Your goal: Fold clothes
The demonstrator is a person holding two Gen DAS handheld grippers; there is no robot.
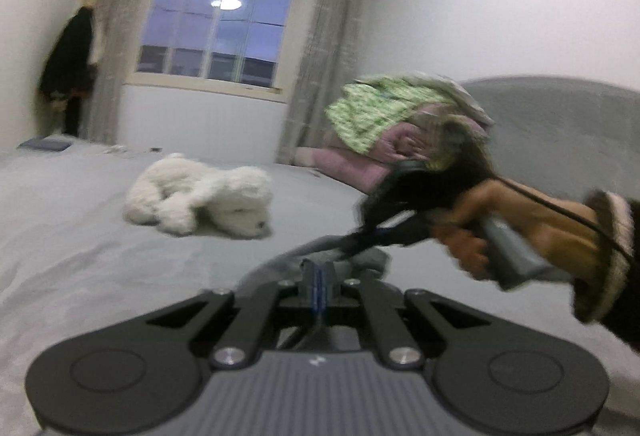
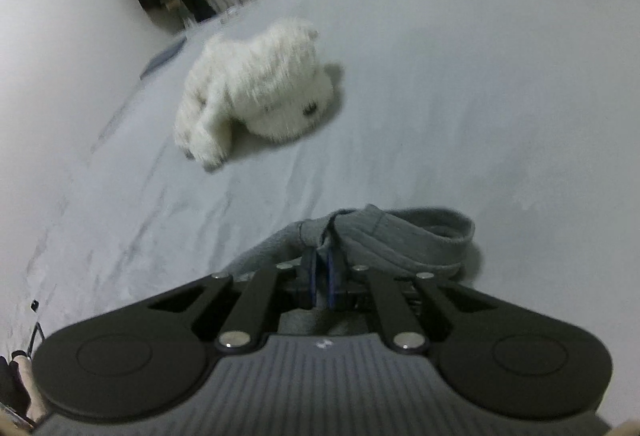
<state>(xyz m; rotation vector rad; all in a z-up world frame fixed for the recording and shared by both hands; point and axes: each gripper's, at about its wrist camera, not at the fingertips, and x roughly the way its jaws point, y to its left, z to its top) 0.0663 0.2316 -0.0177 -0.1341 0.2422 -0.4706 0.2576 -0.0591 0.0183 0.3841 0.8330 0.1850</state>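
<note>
1. Grey ribbed-knit cotton garment [image 2: 384, 240]: bunched on the pale grey bedsheet [image 2: 480, 96], near the white plush dog [image 2: 256, 92].
2. Right gripper [image 2: 322, 268]: pinching a fold.
3. Left gripper [image 1: 318, 276]: pressed together on cloth.
4. Lift evenly, keep edges taut.

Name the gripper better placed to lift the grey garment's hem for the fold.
Probably the right gripper: it already pinches the grey garment at its hem.

White-walled bedroom, curtained dusk window [image 1: 216, 32], grey bed [image 1: 80, 236].
</note>
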